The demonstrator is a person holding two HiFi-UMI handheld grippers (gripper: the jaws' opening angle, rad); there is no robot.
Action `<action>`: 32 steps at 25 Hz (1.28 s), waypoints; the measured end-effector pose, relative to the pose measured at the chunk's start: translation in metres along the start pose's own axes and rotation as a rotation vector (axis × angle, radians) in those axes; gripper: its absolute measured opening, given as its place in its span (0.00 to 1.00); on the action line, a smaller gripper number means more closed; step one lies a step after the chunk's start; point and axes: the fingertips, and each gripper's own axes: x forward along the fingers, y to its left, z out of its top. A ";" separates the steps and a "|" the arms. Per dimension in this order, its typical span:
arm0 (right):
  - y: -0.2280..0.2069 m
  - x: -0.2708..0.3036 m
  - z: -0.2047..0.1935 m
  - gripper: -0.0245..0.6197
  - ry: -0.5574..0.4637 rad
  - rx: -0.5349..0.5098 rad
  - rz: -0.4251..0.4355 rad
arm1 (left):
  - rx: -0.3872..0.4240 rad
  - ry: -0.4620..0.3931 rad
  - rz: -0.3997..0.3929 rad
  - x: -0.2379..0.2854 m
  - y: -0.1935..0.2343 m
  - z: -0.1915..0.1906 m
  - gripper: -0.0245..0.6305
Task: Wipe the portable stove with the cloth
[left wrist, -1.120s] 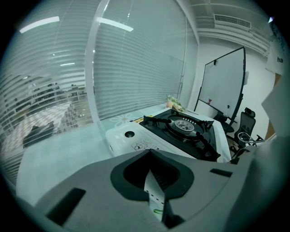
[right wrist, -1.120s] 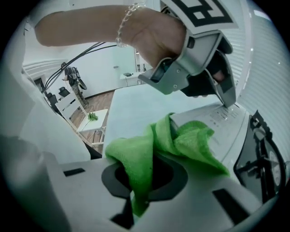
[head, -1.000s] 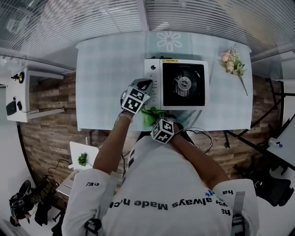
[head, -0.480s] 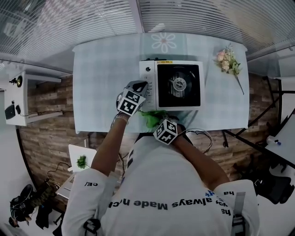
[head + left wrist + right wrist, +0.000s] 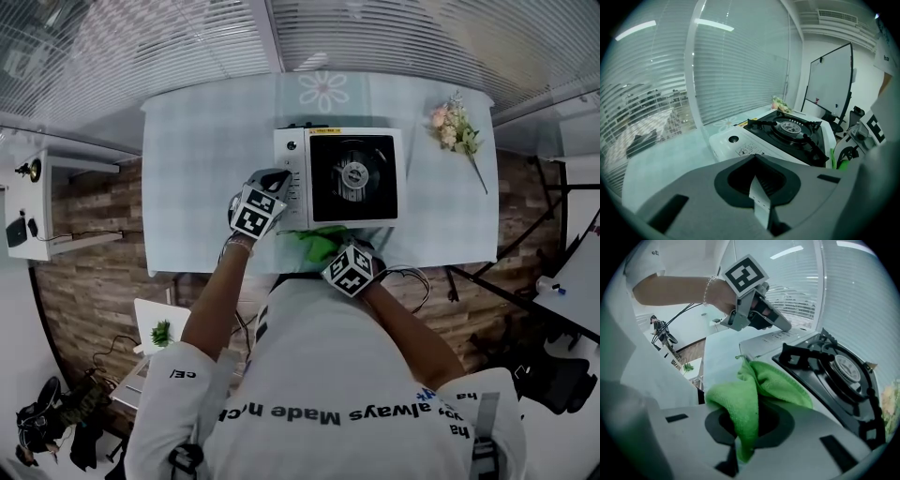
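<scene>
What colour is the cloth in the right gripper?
The cloth is bright green, clearest in the right gripper view.

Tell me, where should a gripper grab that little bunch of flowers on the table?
By the bare stem trailing toward the near side from the bunch of flowers, coming from above with jaws across it: it lies flat and thin, while the blossoms would likely crush.

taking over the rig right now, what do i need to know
Left tool: shut and empty, tip at the control-panel side of the portable stove, seemingly steadying it.
Right tool: shut on the green cloth, which is draped on the stove's near edge.
Done: cloth is gripped and on the stove; how much is wiped can't be told.
Left: wipe the top and the sides.
</scene>
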 end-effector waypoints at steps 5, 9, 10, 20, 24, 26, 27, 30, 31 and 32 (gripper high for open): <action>-0.011 -0.011 -0.013 0.08 0.008 0.012 -0.017 | 0.000 0.000 0.007 -0.001 0.000 0.000 0.06; -0.020 -0.019 -0.023 0.08 0.014 0.027 -0.029 | 0.002 0.006 0.012 0.000 0.000 0.000 0.06; -0.023 -0.021 -0.027 0.08 0.016 0.034 -0.033 | 0.004 0.008 0.013 0.000 0.000 0.000 0.06; -0.056 -0.051 -0.068 0.08 0.039 0.107 -0.084 | 0.002 0.019 0.034 -0.001 0.000 0.000 0.06; -0.067 -0.059 -0.082 0.08 0.043 0.126 -0.097 | 0.003 0.027 0.041 0.000 0.000 0.000 0.06; -0.072 -0.064 -0.088 0.08 0.045 0.133 -0.102 | 0.009 0.032 0.046 0.000 0.001 0.000 0.06; -0.074 -0.066 -0.090 0.08 0.045 0.136 -0.104 | 0.013 0.034 0.047 0.000 0.000 0.000 0.06; -0.080 -0.072 -0.098 0.08 0.047 0.147 -0.109 | 0.023 0.047 0.047 0.000 0.000 0.000 0.06; -0.082 -0.074 -0.101 0.08 0.049 0.151 -0.112 | 0.026 0.051 0.048 0.000 0.000 0.000 0.06; -0.085 -0.077 -0.105 0.08 0.051 0.155 -0.114 | 0.028 0.054 0.049 0.000 0.000 0.000 0.06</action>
